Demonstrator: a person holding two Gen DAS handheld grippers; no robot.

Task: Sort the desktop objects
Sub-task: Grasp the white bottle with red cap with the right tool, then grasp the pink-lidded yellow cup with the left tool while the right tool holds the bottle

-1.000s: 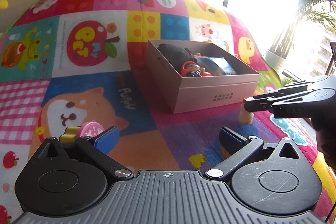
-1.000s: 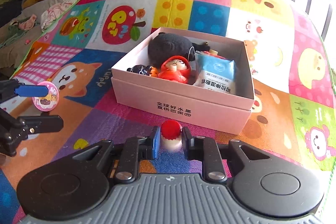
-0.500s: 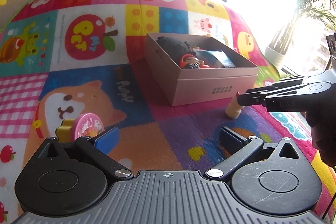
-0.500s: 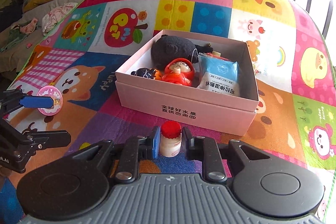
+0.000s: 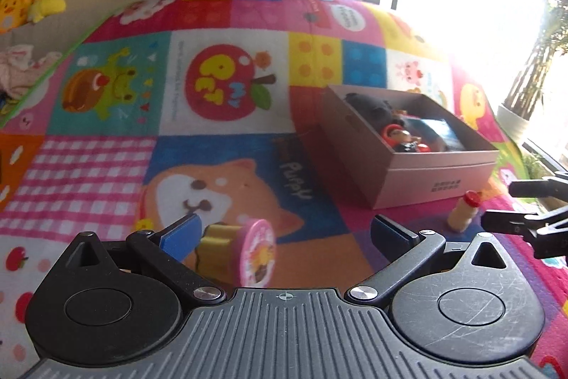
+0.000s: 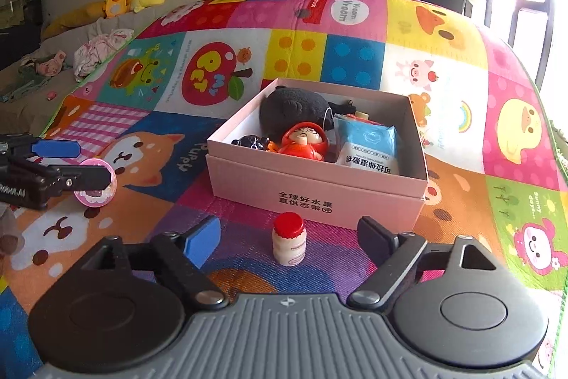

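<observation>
Standing upright on the play mat [image 6: 443,59] just in front of the pink box [image 6: 316,190], well in from the mat's edges, the small red-capped bottle [image 6: 289,238] sits between the right gripper [image 6: 289,240] pads, whose jaws are opening and no longer touch it. To box it, I would centre the pads on the bottle's body below the cap, close squarely and lift it clear of the box's front wall. The left gripper [image 5: 284,233] is spread apart with the pink-ended toy [image 5: 241,251] lying unclamped beside its blue pad, so it needs centring before closing.
</observation>
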